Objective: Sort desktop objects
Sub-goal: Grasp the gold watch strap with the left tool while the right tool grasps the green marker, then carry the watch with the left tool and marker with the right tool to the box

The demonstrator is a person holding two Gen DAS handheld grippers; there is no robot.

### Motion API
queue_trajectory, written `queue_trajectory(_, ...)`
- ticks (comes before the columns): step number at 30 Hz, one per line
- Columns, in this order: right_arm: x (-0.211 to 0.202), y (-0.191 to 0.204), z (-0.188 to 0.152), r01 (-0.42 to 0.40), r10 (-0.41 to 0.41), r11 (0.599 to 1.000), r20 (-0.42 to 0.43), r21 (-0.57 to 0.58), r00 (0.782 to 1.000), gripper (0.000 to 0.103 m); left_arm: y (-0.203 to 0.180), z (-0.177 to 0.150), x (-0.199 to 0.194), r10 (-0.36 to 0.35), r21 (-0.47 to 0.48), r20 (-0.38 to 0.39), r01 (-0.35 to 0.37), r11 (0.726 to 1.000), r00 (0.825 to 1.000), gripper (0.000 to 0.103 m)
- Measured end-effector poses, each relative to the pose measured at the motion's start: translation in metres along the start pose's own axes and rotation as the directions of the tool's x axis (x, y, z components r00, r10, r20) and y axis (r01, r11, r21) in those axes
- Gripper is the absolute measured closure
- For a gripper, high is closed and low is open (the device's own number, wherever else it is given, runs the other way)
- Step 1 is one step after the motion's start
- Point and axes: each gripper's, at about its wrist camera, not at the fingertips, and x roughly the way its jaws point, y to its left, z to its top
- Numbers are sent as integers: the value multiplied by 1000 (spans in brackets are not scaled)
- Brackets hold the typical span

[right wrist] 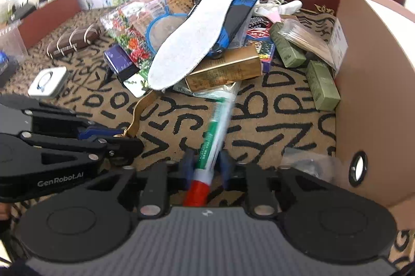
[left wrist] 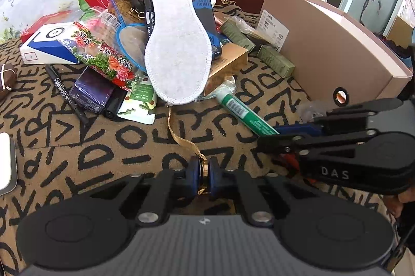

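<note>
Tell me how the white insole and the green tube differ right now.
The white insole is flat, broad and felt-like; the green tube is slim, round and printed, with a red cap. The insole lies on top of the pile, propped on boxes; the tube reaches from the pile's edge over the patterned cloth. The insole is untouched; the right gripper is shut on the tube. Both have a white part.

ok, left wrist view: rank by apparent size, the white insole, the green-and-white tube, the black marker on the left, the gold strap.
1. white insole
2. green-and-white tube, partly hidden by the right tongs
3. black marker
4. gold strap, thinnest; length is close to the marker's, so unsure
</note>
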Motion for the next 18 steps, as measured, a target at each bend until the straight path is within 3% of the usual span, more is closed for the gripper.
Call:
queue_trajectory(4, -3, 4, -3, -6, 6, 1000, 0, -13, 1000, 90, -5, -2, -2, 17, 13, -5, -17, 1000, 1000, 98)
queue_trajectory(8, -15, 5, -4, -52, 52, 999, 22, 1, 998, 90, -4, -2, -13, -27, -31, -24, 27, 999, 999, 98)
queue_trajectory(18, -75, 2, 8, -129, 127, 992, 168, 3, 978, 90, -24, 22, -69, -97, -32, 124, 101, 994, 988, 98)
